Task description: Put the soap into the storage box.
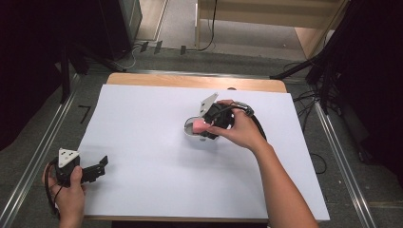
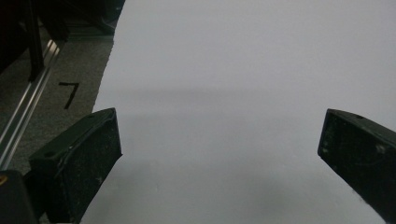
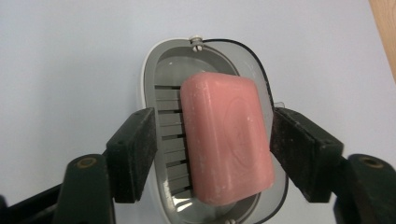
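We see the pink soap point(image 3: 226, 137) lying in the grey soap dish point(image 3: 152, 70) mid-surface; our right claw point(image 3: 212, 149) straddles it — jaws parted, left pad clear of the bar. Our left claw point(image 2: 219, 154) rests wide and empty at the white surface point(image 1: 142, 109)'s near-left edge.

Bar of soap point(image 3: 227, 137): plain pink, with a faint embossed oval of the same colour on its face. Soap dish point(image 3: 152, 70): grey slatted interior inside a white outer rim, with a clear, shiny lining. Right gripper point(image 3: 212, 156): matt black jaws, speckled with pale dust; grey three-cornered plate point(image 1: 208, 103) on top. Left gripper point(image 2: 219, 154): black jaws likewise. Table cover point(image 1: 142, 123): uniform white sheet. Table edge point(image 1: 195, 81): light wood tone. Floor point(image 1: 90, 95): grey carpet bearing a black mark point(image 2: 69, 93) shaped like a "7".
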The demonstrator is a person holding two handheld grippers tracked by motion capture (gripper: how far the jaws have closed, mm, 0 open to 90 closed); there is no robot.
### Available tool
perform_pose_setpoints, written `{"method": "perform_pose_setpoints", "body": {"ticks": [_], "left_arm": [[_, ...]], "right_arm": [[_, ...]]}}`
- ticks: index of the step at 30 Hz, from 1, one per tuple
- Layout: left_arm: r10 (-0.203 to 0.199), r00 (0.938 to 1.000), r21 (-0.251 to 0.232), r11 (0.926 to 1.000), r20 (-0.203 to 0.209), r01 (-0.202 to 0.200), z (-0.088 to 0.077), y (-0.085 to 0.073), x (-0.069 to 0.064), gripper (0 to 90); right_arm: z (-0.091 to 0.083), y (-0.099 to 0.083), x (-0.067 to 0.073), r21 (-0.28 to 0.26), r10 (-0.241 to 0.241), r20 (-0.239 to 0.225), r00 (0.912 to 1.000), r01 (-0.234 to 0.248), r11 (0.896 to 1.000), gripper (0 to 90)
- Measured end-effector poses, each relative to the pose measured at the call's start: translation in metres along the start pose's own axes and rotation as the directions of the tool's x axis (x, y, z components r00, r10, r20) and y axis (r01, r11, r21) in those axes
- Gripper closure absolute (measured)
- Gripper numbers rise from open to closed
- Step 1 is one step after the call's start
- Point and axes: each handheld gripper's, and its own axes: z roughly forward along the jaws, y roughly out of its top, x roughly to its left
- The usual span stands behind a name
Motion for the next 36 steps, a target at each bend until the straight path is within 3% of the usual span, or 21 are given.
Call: {"method": "perform_pose_setpoints", "body": {"ticks": [8,14,16,17,20,25,27,29,30,35,36], "left_arm": [[0.003,1.0000,-0.001,1.0000,-0.003,-0.003,0.000,0.000,-0.001,0.0],[0.002,1.0000,-0.005,1.0000,-0.005,-0.002,0.000,0.000,-0.001,0.0],[0.002,1.0000,-0.006,1.0000,-0.006,-0.002,0.000,0.000,-0.001,0.0],[0.002,1.0000,-0.006,1.0000,-0.006,-0.002,0.000,0.000,-0.001,0.0],[0.002,1.0000,-0.004,1.0000,-0.005,-0.002,0.001,0.000,-0.001,0.0],[0.004,1.0000,-0.002,1.0000,-0.006,-0.004,0.001,0.000,-0.001,0.0],[0.004,1.0000,-0.003,1.0000,-0.006,-0.004,0.001,0.000,-0.001,0.0],[0.004,1.0000,-0.004,1.0000,-0.005,-0.004,0.001,0.000,-0.001,0.0],[0.004,1.0000,-0.003,1.0000,-0.005,-0.004,0.001,0.000,-0.001,0.0],[0.007,1.0000,-0.003,1.0000,-0.007,-0.007,0.001,0.000,-0.002,0.0],[0.008,0.9999,-0.002,1.0000,-0.007,-0.008,0.001,0.000,-0.002,0.0]], "right_arm": [[-0.008,-0.014,0.004,-0.018,0.092,0.004,0.9958,-0.092,0.996,25.6],[-0.014,-0.029,0.007,-0.030,0.173,0.003,0.9848,-0.173,0.984,20.7],[-0.017,-0.034,0.010,-0.048,0.199,0.050,0.9788,-0.196,0.979,15.8],[-0.019,-0.039,0.014,-0.058,0.227,0.094,0.9693,-0.223,0.973,13.4],[-0.021,-0.044,0.016,-0.057,0.254,0.094,0.9626,-0.250,0.967,12.3],[-0.022,-0.055,0.022,-0.046,0.308,0.092,0.9471,-0.305,0.951,0.0],[-0.022,-0.060,0.024,-0.043,0.320,0.106,0.9416,-0.317,0.948,0.0],[-0.025,-0.067,0.025,-0.059,0.349,0.121,0.9291,-0.344,0.937,0.0],[-0.025,-0.067,0.025,-0.059,0.349,0.121,0.9291,-0.344,0.937,0.0],[-0.031,-0.084,0.031,-0.083,0.397,0.129,0.9086,-0.389,0.917,0.0],[-0.031,-0.084,0.031,-0.083,0.397,0.129,0.9086,-0.389,0.917,0.0]]}}
